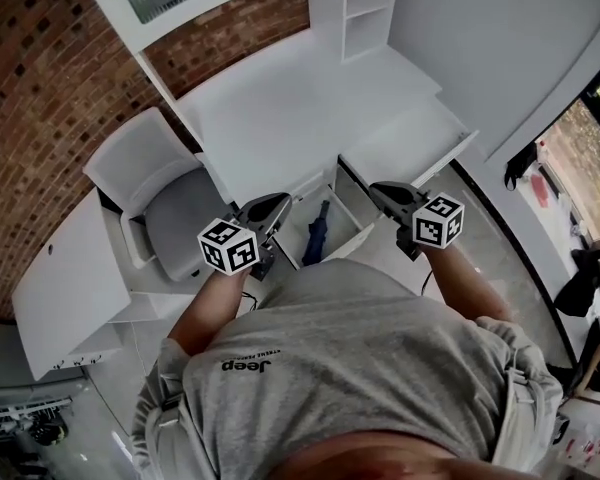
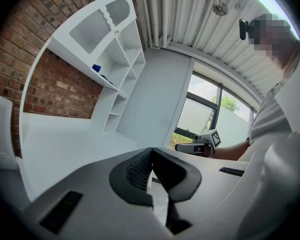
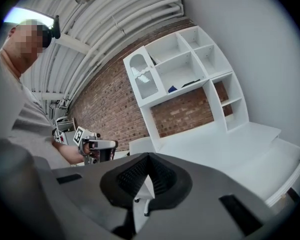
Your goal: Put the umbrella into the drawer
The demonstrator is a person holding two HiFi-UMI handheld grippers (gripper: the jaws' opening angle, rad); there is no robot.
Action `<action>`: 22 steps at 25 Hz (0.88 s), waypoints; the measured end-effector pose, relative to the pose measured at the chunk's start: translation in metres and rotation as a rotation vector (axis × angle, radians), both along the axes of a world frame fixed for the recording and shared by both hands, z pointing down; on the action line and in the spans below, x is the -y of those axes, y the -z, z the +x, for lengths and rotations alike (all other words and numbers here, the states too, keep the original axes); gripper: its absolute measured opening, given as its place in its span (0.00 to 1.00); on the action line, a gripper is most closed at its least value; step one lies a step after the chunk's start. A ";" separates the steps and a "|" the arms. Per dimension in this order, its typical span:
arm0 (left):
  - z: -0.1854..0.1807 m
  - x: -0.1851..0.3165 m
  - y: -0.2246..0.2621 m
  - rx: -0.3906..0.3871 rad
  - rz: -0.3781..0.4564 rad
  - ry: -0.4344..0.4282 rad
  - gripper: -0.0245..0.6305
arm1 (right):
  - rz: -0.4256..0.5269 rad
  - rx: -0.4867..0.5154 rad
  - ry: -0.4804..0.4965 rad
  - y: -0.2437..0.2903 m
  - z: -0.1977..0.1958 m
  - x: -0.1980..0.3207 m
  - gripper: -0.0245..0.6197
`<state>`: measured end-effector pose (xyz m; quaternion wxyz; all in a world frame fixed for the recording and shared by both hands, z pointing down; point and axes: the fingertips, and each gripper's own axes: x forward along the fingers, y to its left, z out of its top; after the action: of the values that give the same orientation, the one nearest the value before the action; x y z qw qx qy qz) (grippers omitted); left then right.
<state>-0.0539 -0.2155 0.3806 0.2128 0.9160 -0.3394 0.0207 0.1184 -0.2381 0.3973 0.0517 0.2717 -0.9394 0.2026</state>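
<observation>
A dark blue folded umbrella (image 1: 316,231) lies inside the open white drawer (image 1: 348,220) under the desk, seen in the head view. My left gripper (image 1: 273,208) hovers at the drawer's left edge, shut with nothing between its jaws. My right gripper (image 1: 384,195) hovers at the drawer's right edge, also shut and empty. In the left gripper view the toothed pads (image 2: 140,169) of the left gripper (image 2: 151,156) meet at the tip, and the right gripper (image 2: 197,145) shows beyond. In the right gripper view the right gripper (image 3: 148,160) is shut, with the left gripper (image 3: 97,146) across from it.
The white desk (image 1: 280,108) runs beyond the drawer, with a white shelf unit (image 1: 370,8) at its back against a brick wall. A grey chair (image 1: 170,203) stands left of the drawer. A pulled-out white panel (image 1: 410,143) sits to the drawer's right.
</observation>
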 end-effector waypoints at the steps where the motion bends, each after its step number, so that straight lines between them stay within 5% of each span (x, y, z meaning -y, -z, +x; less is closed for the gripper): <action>1: -0.003 0.001 0.000 0.006 0.002 -0.009 0.07 | -0.003 0.000 -0.007 -0.001 -0.004 0.000 0.05; 22: 0.002 -0.007 -0.023 -0.017 -0.054 -0.041 0.07 | -0.070 -0.030 -0.006 -0.024 -0.015 -0.013 0.05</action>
<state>-0.0523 -0.2081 0.4039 0.2401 0.9169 -0.3179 0.0266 0.1030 -0.2255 0.4216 0.0747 0.2754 -0.9300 0.2316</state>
